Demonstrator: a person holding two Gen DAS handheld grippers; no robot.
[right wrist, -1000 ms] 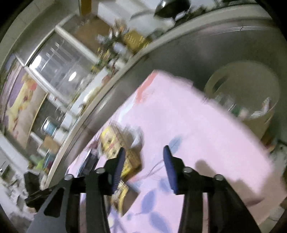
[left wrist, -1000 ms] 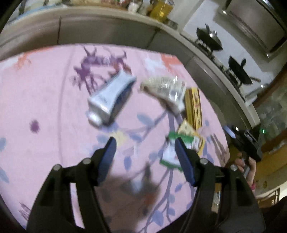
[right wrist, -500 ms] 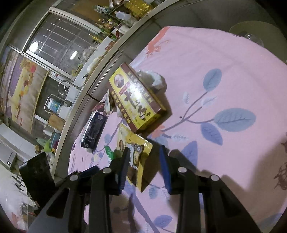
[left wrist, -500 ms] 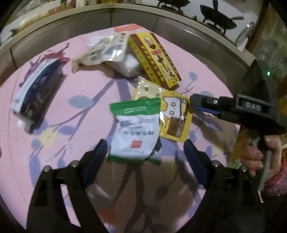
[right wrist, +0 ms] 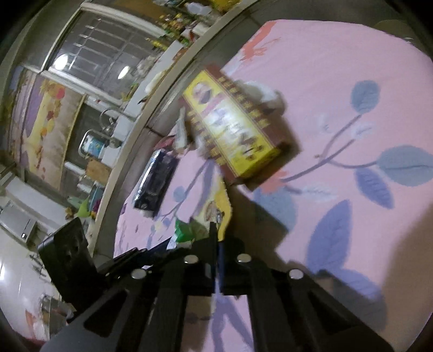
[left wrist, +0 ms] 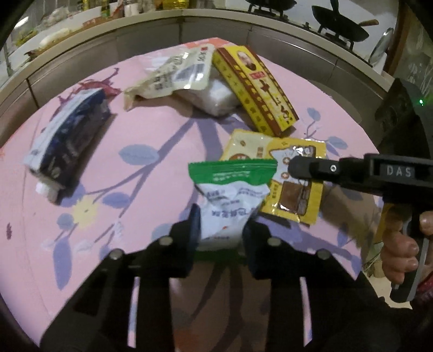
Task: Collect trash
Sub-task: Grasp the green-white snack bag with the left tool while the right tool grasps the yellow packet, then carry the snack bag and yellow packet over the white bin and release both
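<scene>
Half a second ago both pairs of my fingers stood apart over the trash; now both have closed in. My left gripper (left wrist: 220, 230) pinches the lower end of the green-and-white pouch (left wrist: 232, 186), whose white middle crumples between the two blue pads while its green top edge stands up toward the far side of the table. My right gripper (right wrist: 216, 243) has its fingers pressed together on the edge of the yellow snack packet (left wrist: 286, 173); in the left view that gripper (left wrist: 293, 166) reaches in from the right, its black tip over the packet's printed face. The right view is blurred there, so how much of the packet sits between the pads I cannot tell.

Both items lie on the pink flowered tablecloth (left wrist: 151, 135), the pouch overlapping the packet's left side. Just beyond them lies the long yellow and brown box (left wrist: 257, 86), angled away from me, with its near corner close to the packet. A crumpled white plastic wrap (left wrist: 213, 94) is tucked against the box's left side, and a pale flat bag (left wrist: 173, 75) rests partly on top of it. Well to the left, apart from the rest, lies a dark blue and white package (left wrist: 67, 140). A grey curved counter (left wrist: 81, 56) runs behind the table, and black woks (left wrist: 338, 25) sit on the stove at upper right.
</scene>
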